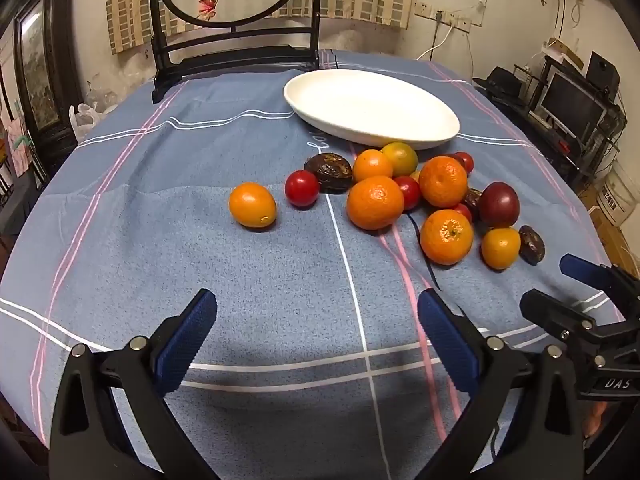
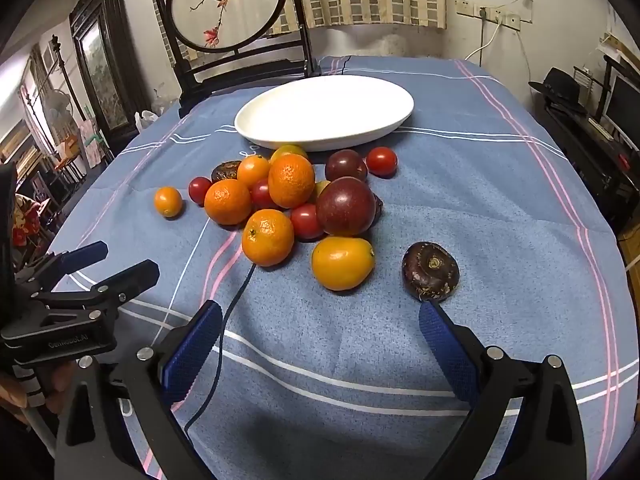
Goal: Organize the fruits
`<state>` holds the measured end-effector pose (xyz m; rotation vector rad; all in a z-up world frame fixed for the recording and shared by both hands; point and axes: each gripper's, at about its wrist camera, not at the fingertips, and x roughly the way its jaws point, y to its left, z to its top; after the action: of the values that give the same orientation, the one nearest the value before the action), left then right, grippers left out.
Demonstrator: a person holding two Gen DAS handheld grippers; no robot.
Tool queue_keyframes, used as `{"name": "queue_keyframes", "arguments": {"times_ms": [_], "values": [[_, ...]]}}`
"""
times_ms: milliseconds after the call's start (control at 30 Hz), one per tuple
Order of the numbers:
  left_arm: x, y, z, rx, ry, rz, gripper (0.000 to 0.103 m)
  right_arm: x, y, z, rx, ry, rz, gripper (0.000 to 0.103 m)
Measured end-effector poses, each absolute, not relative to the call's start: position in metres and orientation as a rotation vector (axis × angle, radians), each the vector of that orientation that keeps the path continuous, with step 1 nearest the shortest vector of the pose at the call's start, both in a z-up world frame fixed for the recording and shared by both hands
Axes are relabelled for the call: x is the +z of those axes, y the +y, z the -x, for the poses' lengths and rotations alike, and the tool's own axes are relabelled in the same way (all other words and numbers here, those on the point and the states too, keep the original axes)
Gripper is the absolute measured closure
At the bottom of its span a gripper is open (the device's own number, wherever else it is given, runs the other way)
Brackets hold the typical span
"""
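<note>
Right gripper (image 1: 576,284) reads maybe "DAS".

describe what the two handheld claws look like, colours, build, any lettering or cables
Both are alike: the left claw and right claw have black angular plastic arms joined by silver round pins, each finger faced with a blue ribbed pad. Seen from the left wrist view, the right claw's black body carries pale lettering, only partly readable. A thin dark cable trails across the tablecloth.
</note>
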<state>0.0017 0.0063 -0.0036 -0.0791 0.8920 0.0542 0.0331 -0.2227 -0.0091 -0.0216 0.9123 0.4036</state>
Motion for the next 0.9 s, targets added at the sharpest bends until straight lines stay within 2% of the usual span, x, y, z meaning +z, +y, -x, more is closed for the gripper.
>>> {"name": "queue_keyframes", "arguments": {"times_ms": [567, 900], "values": [[-0.008, 0.008, -0.003, 0.072, 0.904, 0.084, 0.005, 0.0, -0.213, -0.022, 0.395, 0.818, 0.095, 0.004], [-0.01, 0.008, -0.001, 0.074, 0.904, 0.093, 0.005, -0.004, -0.207, -0.02, 0.385, 0.828, 0.12, 0.004]]}}
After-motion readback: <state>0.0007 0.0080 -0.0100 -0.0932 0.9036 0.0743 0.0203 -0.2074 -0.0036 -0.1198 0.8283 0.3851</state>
